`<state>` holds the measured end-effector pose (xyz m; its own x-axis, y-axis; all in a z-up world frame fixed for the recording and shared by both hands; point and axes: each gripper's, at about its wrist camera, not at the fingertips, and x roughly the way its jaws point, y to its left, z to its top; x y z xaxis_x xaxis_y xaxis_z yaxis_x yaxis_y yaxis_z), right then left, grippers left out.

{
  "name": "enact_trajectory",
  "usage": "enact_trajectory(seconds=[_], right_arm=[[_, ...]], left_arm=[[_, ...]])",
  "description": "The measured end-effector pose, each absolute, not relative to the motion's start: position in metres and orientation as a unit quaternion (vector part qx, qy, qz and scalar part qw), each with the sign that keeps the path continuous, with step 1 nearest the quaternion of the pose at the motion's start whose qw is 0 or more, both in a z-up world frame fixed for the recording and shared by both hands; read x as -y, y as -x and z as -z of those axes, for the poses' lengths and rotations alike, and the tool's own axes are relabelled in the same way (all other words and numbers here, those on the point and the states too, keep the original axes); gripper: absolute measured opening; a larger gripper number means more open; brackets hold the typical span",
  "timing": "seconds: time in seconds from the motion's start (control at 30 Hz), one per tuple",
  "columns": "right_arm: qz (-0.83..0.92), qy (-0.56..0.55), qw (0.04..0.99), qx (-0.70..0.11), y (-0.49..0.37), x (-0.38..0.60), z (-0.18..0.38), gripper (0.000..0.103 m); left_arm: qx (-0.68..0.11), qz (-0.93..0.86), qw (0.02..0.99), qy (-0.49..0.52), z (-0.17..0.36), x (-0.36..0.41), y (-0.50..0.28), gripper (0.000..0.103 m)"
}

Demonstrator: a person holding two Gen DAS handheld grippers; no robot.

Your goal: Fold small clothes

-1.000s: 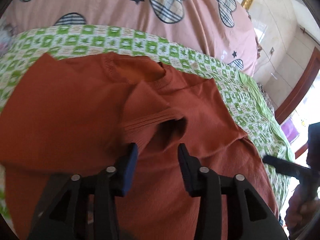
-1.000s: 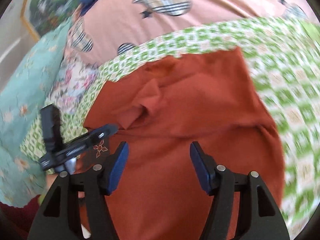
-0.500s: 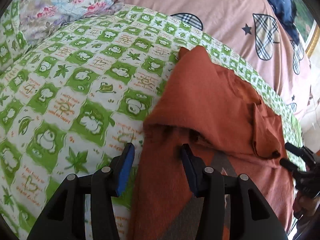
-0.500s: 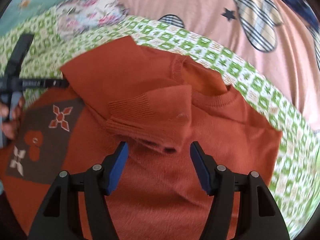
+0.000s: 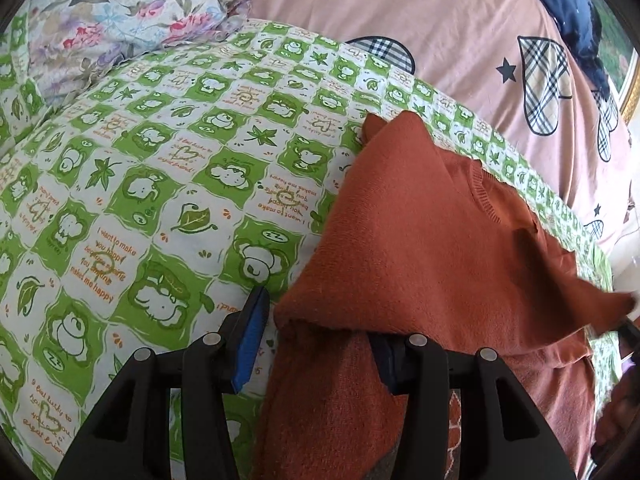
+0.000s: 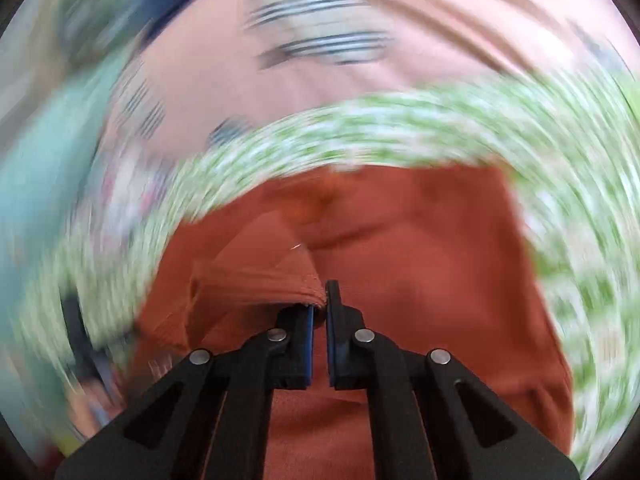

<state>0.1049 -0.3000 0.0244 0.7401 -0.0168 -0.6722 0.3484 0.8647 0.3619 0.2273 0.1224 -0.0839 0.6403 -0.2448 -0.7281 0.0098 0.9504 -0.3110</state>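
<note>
A rust-orange knit sweater (image 5: 420,248) lies on a green-and-white printed sheet (image 5: 160,184). My left gripper (image 5: 318,316) is at the sweater's left edge. Its jaws stand apart, with a folded edge of cloth draped between them and over the right finger; the left blue pad (image 5: 250,344) touches no cloth. In the blurred right wrist view the jaws of my right gripper (image 6: 320,300) are closing, and they pinch the ribbed sleeve cuff (image 6: 296,284) at their tips. The sleeve stretches towards the right edge of the left wrist view.
A pink quilt (image 5: 440,20) with plaid hearts lies beyond the sheet, with a floral pillow (image 5: 120,12) at the far left and a navy cloth (image 5: 576,8) at the far right. A person's hand (image 5: 616,420) shows at the right edge. Teal fabric (image 6: 44,168) lies left of the sweater.
My left gripper has moved from the sweater's middle to its left edge. My right gripper's jaws have gone from wide apart over the folded sleeve to pinching its cuff, with the view swinging fast.
</note>
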Motion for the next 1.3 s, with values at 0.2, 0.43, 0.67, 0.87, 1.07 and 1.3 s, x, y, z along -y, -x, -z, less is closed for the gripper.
enact_trajectory(seconds=[0.2, 0.43, 0.67, 0.87, 1.07, 1.3], right_arm=[[0.104, -0.274, 0.881, -0.373, -0.098, 0.311, 0.004, 0.007], [0.109, -0.314, 0.866, -0.373, -0.102, 0.316, 0.016, 0.014], [0.134, -0.296, 0.873, -0.364, -0.097, 0.320, 0.012, 0.015], [0.206, -0.268, 0.865, -0.371, -0.078, 0.326, 0.008, 0.015], [0.159, -0.183, 0.894, -0.376, -0.097, 0.287, -0.009, 0.035], [0.173, -0.209, 0.867, -0.418, -0.090, 0.297, 0.004, 0.046]], left_arm=[[-0.411, 0.055, 0.901, 0.128, 0.084, -0.118, -0.220, 0.051], [-0.396, 0.055, 0.897, 0.189, 0.086, -0.139, -0.213, 0.051], [-0.385, 0.086, 0.878, 0.270, 0.093, -0.161, -0.213, 0.051], [-0.384, 0.095, 0.874, 0.283, 0.094, -0.164, -0.214, 0.051], [-0.383, 0.097, 0.873, 0.287, 0.095, -0.165, -0.213, 0.051], [-0.391, 0.105, 0.865, 0.296, 0.096, -0.167, -0.214, 0.051]])
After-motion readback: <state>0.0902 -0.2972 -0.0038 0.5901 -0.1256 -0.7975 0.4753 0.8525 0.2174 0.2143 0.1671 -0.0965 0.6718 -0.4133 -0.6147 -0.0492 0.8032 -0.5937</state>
